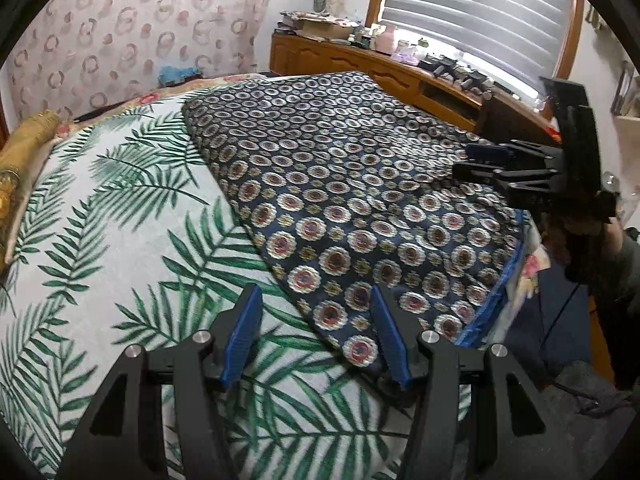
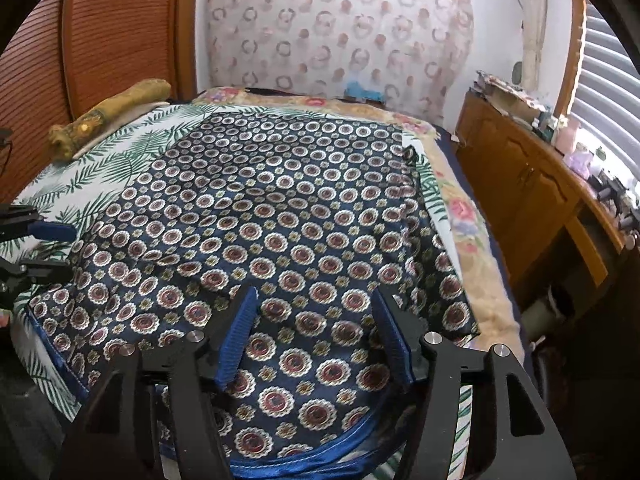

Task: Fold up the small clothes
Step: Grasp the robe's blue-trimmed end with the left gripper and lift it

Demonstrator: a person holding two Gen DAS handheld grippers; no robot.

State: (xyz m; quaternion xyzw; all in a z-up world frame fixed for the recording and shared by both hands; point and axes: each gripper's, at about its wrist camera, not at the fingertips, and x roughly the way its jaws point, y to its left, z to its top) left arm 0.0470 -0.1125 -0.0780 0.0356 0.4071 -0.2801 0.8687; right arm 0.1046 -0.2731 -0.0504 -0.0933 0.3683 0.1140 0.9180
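Palm-print bedspread (image 1: 100,240) carries the navy patterned garment (image 2: 260,200); both grippers' fingers spread, holding nothing.

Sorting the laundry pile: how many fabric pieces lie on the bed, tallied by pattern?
Navy medallion-print cloth: 1
White palm-leaf sheet: 1
Beige floral blanket: 1
Gold rolled cloth: 1
Total: 4

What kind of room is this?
Most likely a bedroom: a bed with a palm-leaf cover, a pillow at its head, and a wooden dresser under a window with blinds.
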